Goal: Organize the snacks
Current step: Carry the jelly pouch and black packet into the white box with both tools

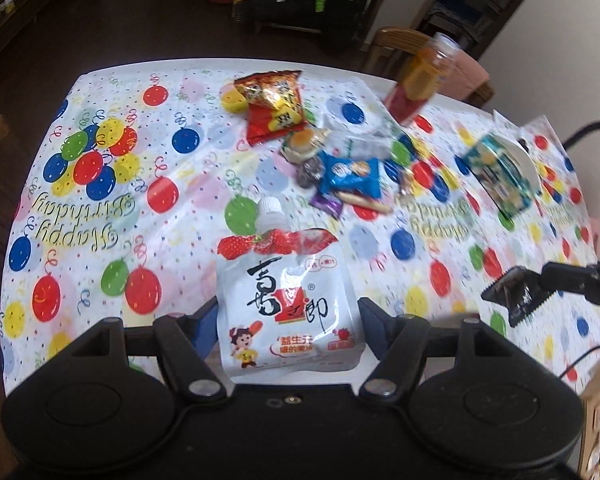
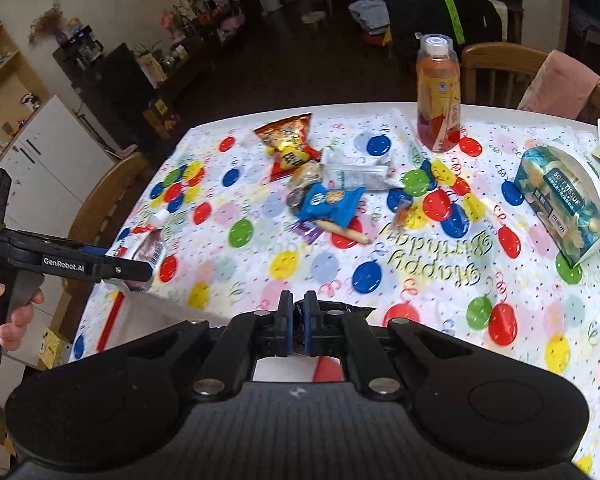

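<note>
White jelly pouch pinched by the left hand-held gripper; the right hand-held gripper clamps a dark wrapper above the desk.

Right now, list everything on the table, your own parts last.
pouch: 1, white and red, in left gripper
black packet: 1, in right gripper
red bag: 1, far side
blue packet: 1, centre pile
clear packet: 1, beside red bag
purple candy: 1, by blue packet
bottle: 1, orange-red, upright, far edge
tissue pack: 1, teal, right side
tablecloth: 1, balloon print
left gripper: shut on pouch
right gripper: shut on black packet
</note>
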A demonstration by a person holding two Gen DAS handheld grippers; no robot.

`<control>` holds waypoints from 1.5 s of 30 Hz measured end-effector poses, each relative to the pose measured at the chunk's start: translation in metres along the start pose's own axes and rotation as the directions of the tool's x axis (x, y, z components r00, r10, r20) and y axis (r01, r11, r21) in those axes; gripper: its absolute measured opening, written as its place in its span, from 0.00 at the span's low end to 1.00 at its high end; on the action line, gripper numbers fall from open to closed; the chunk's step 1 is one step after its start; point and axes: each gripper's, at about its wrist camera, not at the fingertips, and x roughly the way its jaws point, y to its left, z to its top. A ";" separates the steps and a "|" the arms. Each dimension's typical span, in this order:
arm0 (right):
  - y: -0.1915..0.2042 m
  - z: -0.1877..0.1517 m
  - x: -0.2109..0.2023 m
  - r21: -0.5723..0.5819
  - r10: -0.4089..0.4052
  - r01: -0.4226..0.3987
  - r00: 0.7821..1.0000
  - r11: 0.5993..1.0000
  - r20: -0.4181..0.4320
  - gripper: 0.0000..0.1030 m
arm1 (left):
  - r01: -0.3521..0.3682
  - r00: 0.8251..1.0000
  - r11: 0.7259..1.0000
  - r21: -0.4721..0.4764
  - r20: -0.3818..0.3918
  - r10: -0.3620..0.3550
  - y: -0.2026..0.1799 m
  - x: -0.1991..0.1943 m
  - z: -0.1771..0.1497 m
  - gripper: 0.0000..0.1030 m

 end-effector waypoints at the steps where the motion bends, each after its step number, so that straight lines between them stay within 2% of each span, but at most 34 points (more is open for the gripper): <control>1: 0.005 -0.003 -0.003 -0.005 0.004 -0.004 1.000 1.000 0.001 0.05 | 0.006 1.000 1.000 0.006 -0.001 -0.006 -0.001 -0.003 -0.005 0.67; 13: 0.051 -0.036 0.002 -0.063 0.053 -0.056 0.998 0.996 -0.043 0.05 | 0.038 0.999 0.996 0.084 -0.032 -0.035 -0.012 -0.018 -0.055 0.67; 22: 0.060 -0.058 0.037 -0.077 0.048 -0.055 0.994 0.995 -0.100 0.05 | 0.045 0.996 0.990 0.133 -0.084 -0.034 -0.025 0.006 -0.084 0.67; 35: 0.059 -0.084 0.087 -0.112 0.012 -0.031 0.986 0.993 -0.169 0.05 | 0.018 0.993 0.987 0.161 -0.118 0.001 -0.034 0.054 -0.104 0.67; 39: 0.058 -0.089 0.095 -0.117 0.003 -0.024 0.984 0.993 -0.178 0.05 | 0.010 0.992 0.991 0.133 -0.129 0.007 -0.029 0.064 -0.106 0.67; 45: 0.059 -0.095 0.098 -0.126 0.004 -0.028 0.982 0.992 -0.191 0.05 | -0.004 0.989 0.989 0.145 -0.145 0.026 -0.030 0.073 -0.107 0.67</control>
